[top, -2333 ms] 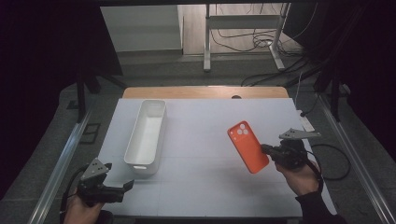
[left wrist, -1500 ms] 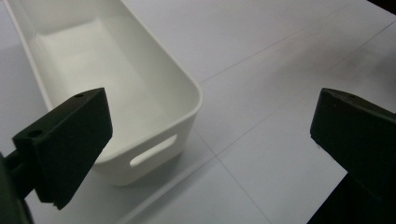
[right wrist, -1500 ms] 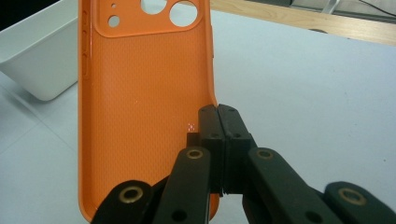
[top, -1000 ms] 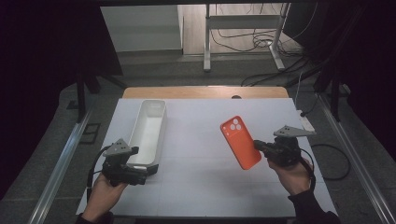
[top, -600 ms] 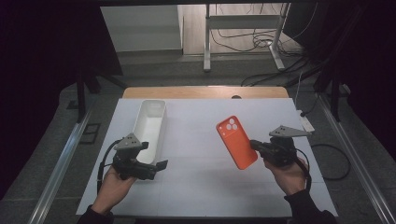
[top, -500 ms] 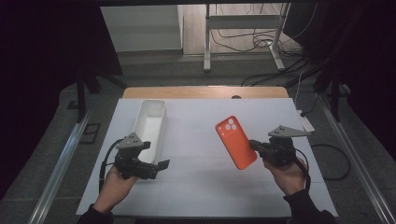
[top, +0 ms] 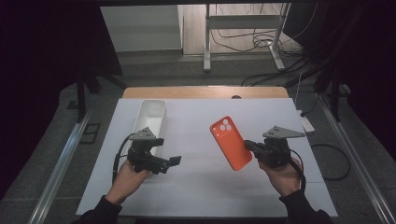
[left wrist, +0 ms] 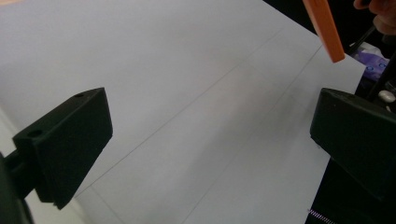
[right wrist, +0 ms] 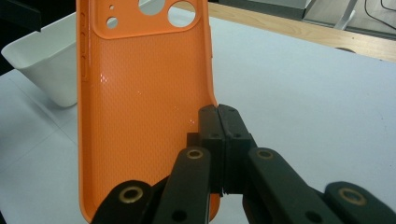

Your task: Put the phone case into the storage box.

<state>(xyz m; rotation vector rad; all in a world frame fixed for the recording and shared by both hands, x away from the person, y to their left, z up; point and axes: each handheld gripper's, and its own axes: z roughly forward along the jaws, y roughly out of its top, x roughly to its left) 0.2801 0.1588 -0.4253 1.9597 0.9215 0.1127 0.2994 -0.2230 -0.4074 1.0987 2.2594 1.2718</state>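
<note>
An orange phone case (top: pixel 229 142) hangs above the white table, tilted, with its camera holes at the top. My right gripper (top: pixel 249 145) is shut on the case's right edge; the right gripper view has the case (right wrist: pixel 144 98) upright before the closed jaws. My left gripper (top: pixel 172 162) stands open at the table's left, near the tray's front end, jaws wide apart and nothing between them (left wrist: pixel 210 140). In the left gripper view the case's lower corner (left wrist: pixel 324 28) sits at the upper right, well beyond the jaws.
A long white tray (top: pixel 150 117) lies at the left of the white table (top: pixel 205 186), behind the left hand. A wooden edge (top: pixel 205 91) runs along the table's far side. Cables and a stand's legs are on the floor beyond.
My left gripper has come in from the table's front left corner toward the middle. The right gripper has carried the orange case a little to the left.
</note>
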